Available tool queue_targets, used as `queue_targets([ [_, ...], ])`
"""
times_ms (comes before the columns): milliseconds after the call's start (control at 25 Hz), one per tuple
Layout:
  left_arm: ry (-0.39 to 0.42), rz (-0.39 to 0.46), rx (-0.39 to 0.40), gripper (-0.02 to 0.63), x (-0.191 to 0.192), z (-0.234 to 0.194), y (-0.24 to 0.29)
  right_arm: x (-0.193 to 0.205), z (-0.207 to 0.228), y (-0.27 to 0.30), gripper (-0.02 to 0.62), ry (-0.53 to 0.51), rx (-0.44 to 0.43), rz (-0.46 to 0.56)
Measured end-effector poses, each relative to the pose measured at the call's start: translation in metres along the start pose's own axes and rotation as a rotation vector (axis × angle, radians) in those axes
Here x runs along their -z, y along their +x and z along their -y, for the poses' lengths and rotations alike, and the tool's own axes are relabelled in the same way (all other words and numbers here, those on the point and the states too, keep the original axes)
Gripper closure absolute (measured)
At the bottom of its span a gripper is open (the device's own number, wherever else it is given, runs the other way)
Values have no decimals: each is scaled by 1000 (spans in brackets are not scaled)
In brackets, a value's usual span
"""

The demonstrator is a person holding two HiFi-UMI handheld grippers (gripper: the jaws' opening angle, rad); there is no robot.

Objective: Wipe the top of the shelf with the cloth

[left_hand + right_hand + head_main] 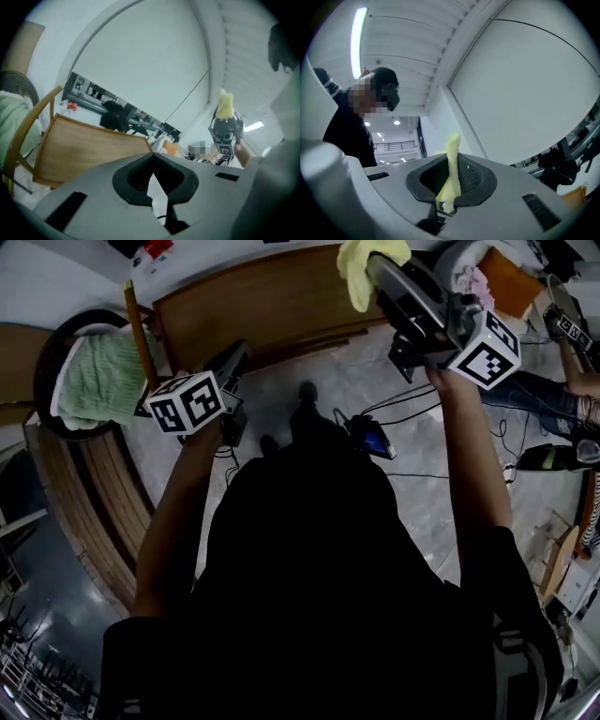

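Only container I can spot: a round dark-rimmed basket off the left end of the brown wooden shelf top, with a bundle of pale green knitted fabric in it.

The pale yellow soft cloth is pinched in the right gripper. Its long axis runs along the jaws and the free end sticks out past them.

The head view puts that cloth over the shelf top's far right end. The left gripper view shows what the head view doesn't: it's pointing upward, up in the air, clear of the wood. The left gripper has its jaw tips together on nothing.
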State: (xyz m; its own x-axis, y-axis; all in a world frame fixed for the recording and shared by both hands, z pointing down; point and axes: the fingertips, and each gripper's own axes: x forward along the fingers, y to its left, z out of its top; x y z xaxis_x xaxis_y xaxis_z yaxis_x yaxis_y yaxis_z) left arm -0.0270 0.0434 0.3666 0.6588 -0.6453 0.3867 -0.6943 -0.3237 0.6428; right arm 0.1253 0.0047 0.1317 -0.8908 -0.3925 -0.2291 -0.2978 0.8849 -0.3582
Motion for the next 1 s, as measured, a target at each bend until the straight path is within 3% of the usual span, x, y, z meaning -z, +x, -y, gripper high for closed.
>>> queue_targets([
  [200,98,169,251,595,-37,50,-59,19,-95,-12,548,-37,-111,19],
  [440,207,302,485,595,-52,112,-128,68,-147,-11,548,-47,-149,-23],
  [640,312,361,557,595,-56,144,-165,78,-167,-6,548,-40,-187,-5],
  [1000,393,353,569,595,-25,203,-191,87,-194,-39,548,6,-231,-16],
])
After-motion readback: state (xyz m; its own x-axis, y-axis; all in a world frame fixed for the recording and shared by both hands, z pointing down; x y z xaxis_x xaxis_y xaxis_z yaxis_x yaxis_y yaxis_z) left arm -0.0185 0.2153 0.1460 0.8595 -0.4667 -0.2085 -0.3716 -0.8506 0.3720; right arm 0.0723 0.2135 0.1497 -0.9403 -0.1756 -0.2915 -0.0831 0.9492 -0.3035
